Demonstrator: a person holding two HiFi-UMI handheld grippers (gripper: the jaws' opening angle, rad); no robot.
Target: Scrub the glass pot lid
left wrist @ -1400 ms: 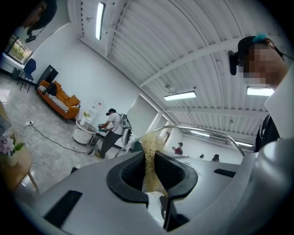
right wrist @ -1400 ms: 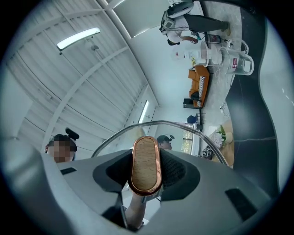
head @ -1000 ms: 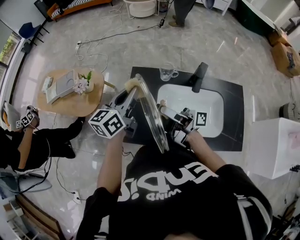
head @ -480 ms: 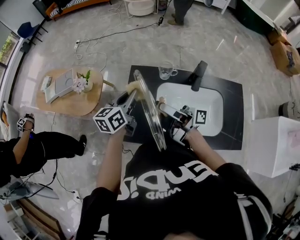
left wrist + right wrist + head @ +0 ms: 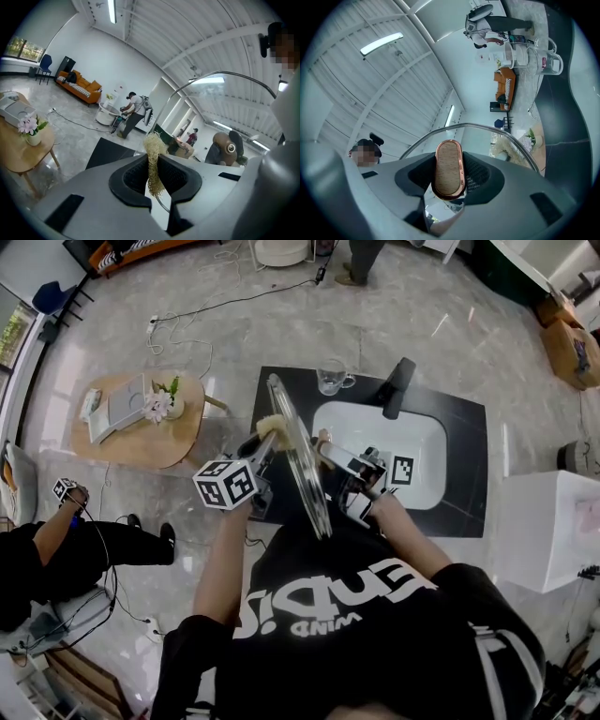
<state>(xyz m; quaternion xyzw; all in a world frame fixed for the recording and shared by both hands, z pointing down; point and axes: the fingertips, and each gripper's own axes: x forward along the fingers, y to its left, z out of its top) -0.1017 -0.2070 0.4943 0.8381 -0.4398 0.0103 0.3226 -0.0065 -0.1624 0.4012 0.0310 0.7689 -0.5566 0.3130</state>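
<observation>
In the head view the glass pot lid (image 5: 302, 463) stands on edge over the counter, between my two grippers. My right gripper (image 5: 330, 452) is shut on the lid's oval wooden knob (image 5: 449, 168), which fills the gap between its jaws in the right gripper view. My left gripper (image 5: 266, 441), with its marker cube, is shut on a tan fibre scrubber (image 5: 276, 427). The scrubber (image 5: 153, 157) sticks up from the jaws and rests against the lid's left face. In the left gripper view the lid's metal rim (image 5: 220, 73) arcs overhead.
Under the lid lies a white sink (image 5: 424, 486) set in a black counter (image 5: 467, 432), with a black faucet (image 5: 398, 383) and a glass mug (image 5: 332, 380) at the back. A round wooden table (image 5: 141, 439) stands left. A person (image 5: 56, 554) sits on the floor far left.
My left gripper and the scrubber have slid down the lid's face, towards me in the head view. The lid and right gripper have kept still. The person on the floor has shifted.
</observation>
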